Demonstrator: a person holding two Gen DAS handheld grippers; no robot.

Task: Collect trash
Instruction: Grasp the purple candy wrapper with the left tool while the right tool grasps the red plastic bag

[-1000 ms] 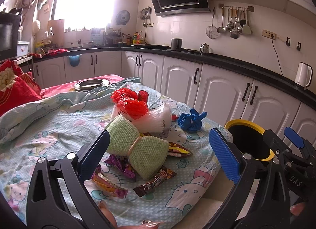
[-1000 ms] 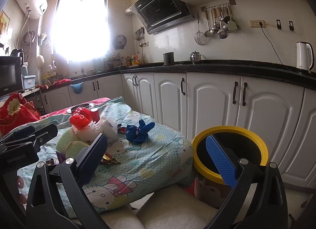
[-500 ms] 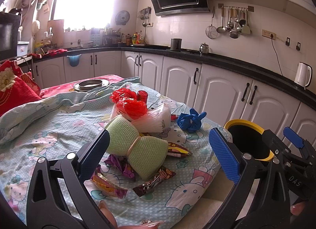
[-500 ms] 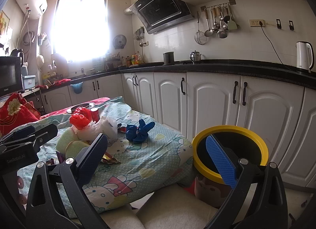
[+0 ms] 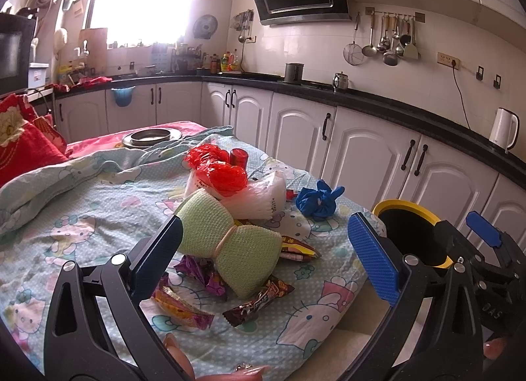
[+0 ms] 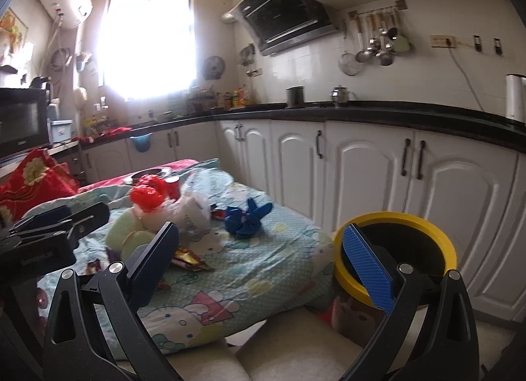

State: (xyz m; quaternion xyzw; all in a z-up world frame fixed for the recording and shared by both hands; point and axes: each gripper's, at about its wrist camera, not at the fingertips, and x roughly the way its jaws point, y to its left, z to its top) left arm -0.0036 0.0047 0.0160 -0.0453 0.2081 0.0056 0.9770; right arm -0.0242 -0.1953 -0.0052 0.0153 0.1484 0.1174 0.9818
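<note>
Trash lies on a table under a Hello Kitty cloth (image 5: 82,216): a green foam net (image 5: 230,246), a red plastic bag (image 5: 220,170), a white bag (image 5: 259,198), a crumpled blue bag (image 5: 317,200) and several snack wrappers (image 5: 259,298). A yellow-rimmed black bin (image 5: 414,236) stands off the table's right end. My left gripper (image 5: 266,249) is open and empty, hovering before the green net. My right gripper (image 6: 263,249) is open and empty, between the table edge and the bin (image 6: 397,243). The blue bag (image 6: 246,216) lies ahead of it.
A red can (image 5: 238,157) and a metal dish (image 5: 151,136) sit further back on the table. A red cushion (image 5: 23,141) is at the left. White cabinets (image 6: 361,177) under a black counter run behind. A beige seat (image 6: 296,348) is below the right gripper.
The left view is almost unchanged. The right gripper has shifted slightly, so the table and bin sit a little differently in its view. Both grippers stay open.
</note>
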